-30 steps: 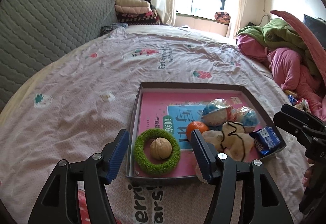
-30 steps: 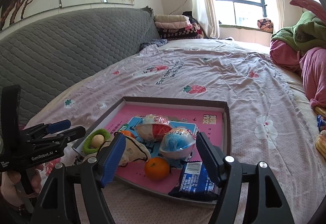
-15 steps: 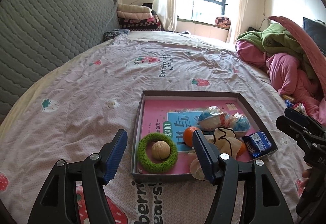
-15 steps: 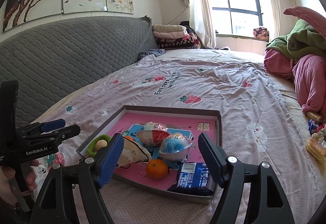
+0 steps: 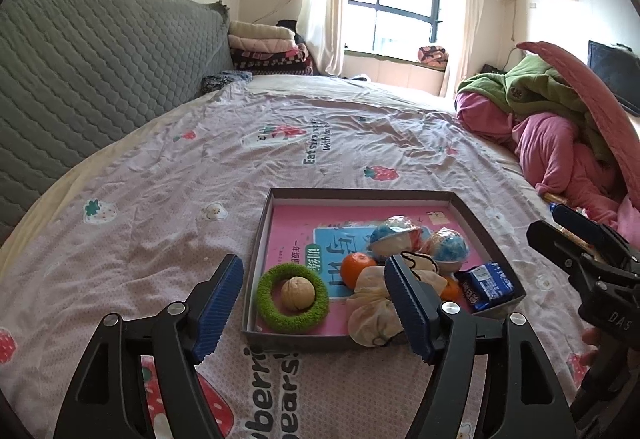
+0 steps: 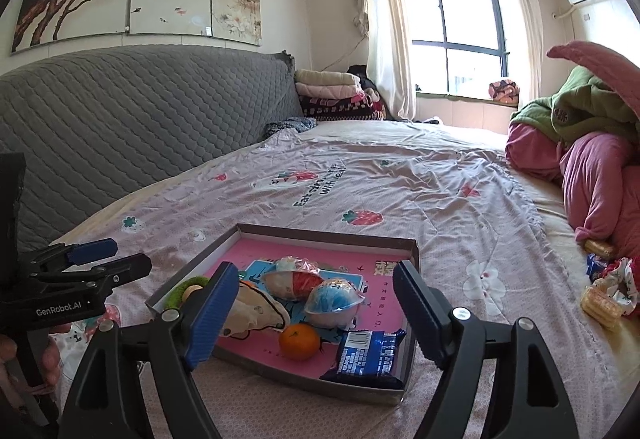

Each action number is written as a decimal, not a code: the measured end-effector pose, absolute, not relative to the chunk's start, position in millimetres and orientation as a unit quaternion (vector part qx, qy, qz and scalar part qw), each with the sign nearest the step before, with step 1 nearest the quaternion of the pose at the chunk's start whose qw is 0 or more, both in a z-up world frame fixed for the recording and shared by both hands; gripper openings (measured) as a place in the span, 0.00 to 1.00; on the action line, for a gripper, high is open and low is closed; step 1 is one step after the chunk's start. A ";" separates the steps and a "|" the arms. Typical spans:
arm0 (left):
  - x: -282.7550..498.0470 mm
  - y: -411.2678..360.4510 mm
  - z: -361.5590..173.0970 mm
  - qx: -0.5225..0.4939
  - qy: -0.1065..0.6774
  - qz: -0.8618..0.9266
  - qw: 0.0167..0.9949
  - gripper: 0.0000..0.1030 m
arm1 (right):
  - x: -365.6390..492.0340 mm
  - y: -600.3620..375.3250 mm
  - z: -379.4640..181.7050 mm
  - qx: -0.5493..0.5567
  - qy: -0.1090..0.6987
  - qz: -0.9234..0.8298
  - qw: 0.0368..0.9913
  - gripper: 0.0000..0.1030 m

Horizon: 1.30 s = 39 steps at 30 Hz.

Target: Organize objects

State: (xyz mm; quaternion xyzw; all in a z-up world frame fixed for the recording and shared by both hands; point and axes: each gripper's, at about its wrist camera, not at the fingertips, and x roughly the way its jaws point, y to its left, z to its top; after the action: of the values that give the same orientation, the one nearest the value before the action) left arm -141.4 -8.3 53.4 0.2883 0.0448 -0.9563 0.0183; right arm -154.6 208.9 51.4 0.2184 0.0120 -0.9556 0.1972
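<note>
While both spread wider, left tongs (image 5: 314, 303) and right tongs (image 6: 316, 309) grip nothing.

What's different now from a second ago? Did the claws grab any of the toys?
No grab. Both claws pulled back and up from the tray, so it looks smaller and farther. The left claw and right claw are opening wider, holding nothing. The green ring with the walnut, the orange and the blue packet stayed where they were.

Both grippers, left (image 5: 316, 305) and right (image 6: 316, 315), are opening wider, empty, drawn back from the shallow grey cardboard tray (image 5: 360, 192).
</note>
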 end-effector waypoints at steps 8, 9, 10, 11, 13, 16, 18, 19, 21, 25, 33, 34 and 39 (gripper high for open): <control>-131.2 -6.9 51.2 0.283 0.050 -0.957 0.024 0.75 | -140.1 201.5 47.9 0.209 0.014 -0.959 0.193 0.78; -130.2 -7.1 51.4 0.282 0.050 -0.958 0.027 0.75 | -137.8 201.5 47.7 0.204 0.014 -0.960 0.191 0.78; -128.6 -7.4 51.8 0.278 0.050 -0.959 0.029 0.76 | -135.1 201.2 47.6 0.199 0.013 -0.961 0.190 0.78; -126.5 -7.1 52.3 0.275 0.049 -0.960 0.030 0.76 | -132.3 200.7 47.6 0.195 0.013 -0.962 0.188 0.78; -120.6 -6.2 54.1 0.263 0.047 -0.963 0.035 0.76 | -127.0 199.7 48.8 0.184 0.012 -0.965 0.188 0.78; -112.7 -4.7 55.2 0.253 0.044 -0.966 0.039 0.76 | -119.6 200.0 51.1 0.172 0.008 -0.967 0.186 0.78; -108.4 -4.1 55.4 0.250 0.046 -0.966 0.038 0.76 | -115.2 201.1 52.1 0.166 0.001 -0.969 0.183 0.78; -106.5 -3.5 55.5 0.249 0.047 -0.967 0.039 0.76 | -112.6 202.5 52.6 0.163 -0.004 -0.970 0.180 0.78; -102.4 -2.5 55.9 0.246 0.047 -0.967 0.040 0.76 | -108.4 203.7 53.0 0.160 -0.010 -0.971 0.175 0.78; -95.6 2.6 56.5 0.240 0.033 -0.969 0.039 0.76 | -101.3 205.2 52.2 0.159 -0.016 -0.974 0.163 0.78; -81.1 3.4 56.9 0.236 0.032 -0.971 0.022 0.76 | -93.4 204.1 51.0 0.166 -0.020 -0.976 0.138 0.79; -80.6 3.4 56.0 0.238 0.033 -0.970 0.020 0.76 | -92.0 204.0 50.6 0.167 -0.021 -0.976 0.135 0.79; -76.5 2.7 45.5 0.251 0.037 -0.967 0.015 0.76 | -88.5 203.4 40.3 0.191 -0.020 -0.974 0.121 0.79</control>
State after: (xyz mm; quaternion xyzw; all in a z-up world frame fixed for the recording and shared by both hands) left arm -76.5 2.7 45.5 0.2512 0.0368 -0.9671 0.0149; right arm -88.5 203.4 40.2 0.1908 -0.0203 -0.9739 0.1214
